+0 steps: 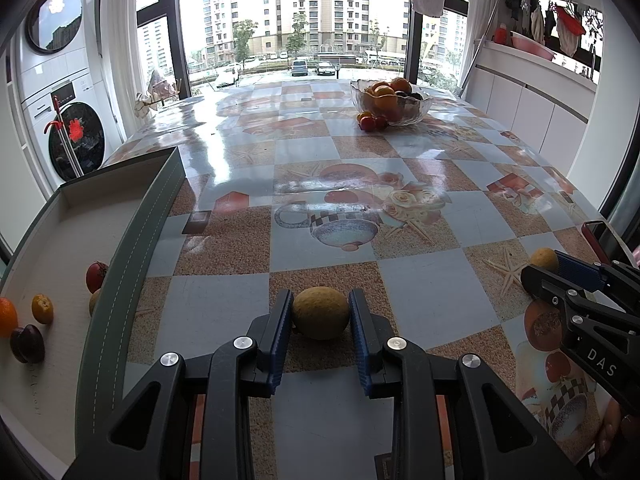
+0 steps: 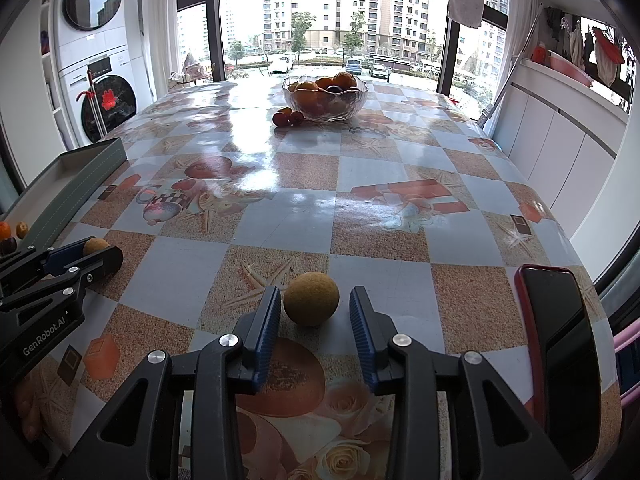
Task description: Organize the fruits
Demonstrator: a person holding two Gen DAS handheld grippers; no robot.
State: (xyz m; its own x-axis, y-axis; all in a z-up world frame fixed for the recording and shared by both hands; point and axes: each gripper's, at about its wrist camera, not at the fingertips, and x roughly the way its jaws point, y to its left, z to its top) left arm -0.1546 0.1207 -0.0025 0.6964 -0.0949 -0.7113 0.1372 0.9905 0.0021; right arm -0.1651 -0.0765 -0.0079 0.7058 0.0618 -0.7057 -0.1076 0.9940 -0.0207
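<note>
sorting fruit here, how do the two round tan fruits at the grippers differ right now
The tan fruit at the left gripper is clamped: both blue pads touch it. The tan fruit at the right gripper sits free, with a gap to each pad.

The left one lies close to the grey tray; the right one lies near the red-cased phone.

Both are round, tan and rest on the table.

Broad middle of table (image 2: pixel 304 184) lay bare, open passage toward glass bowl (image 2: pixel 325 98) at far end. Small red fruits (image 2: pixel 288 117) sat just before the bowl. Tray wall (image 1: pixel 132 264) blocked the left side. Phone (image 2: pixel 560 336) stood near right edge.
</note>
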